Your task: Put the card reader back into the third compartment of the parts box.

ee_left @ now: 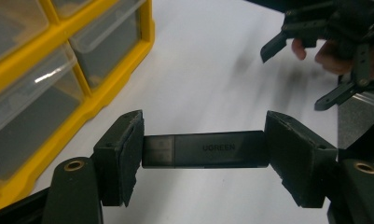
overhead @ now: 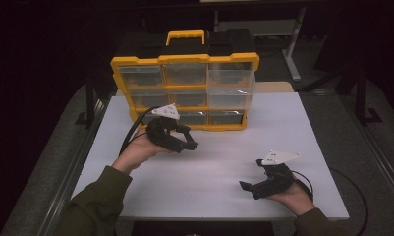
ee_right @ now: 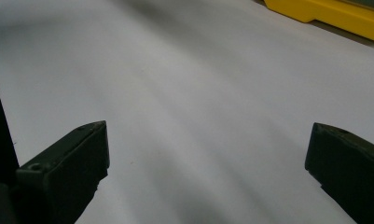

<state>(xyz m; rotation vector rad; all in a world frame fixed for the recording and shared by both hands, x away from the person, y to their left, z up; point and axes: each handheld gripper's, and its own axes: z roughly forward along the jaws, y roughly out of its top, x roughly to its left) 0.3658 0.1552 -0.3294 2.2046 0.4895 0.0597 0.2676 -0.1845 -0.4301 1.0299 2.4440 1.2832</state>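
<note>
The white tabletop (overhead: pixel 224 172) sits in a dim room, lit from above so that its surface is the brightest area. Grey floor (overhead: pixel 351 132) runs along both sides, with metal rails at the table edges. Behind it stands a second pale table on a grey leg (overhead: pixel 292 54) (upper part in shadow). The far background is black; no walls or windows can be made out.

Dark grey USB stick (ee_left: pixel 205 149), yellow-framed organiser (overhead: pixel 184 91), white table (overhead: pixel 224 172)
</note>
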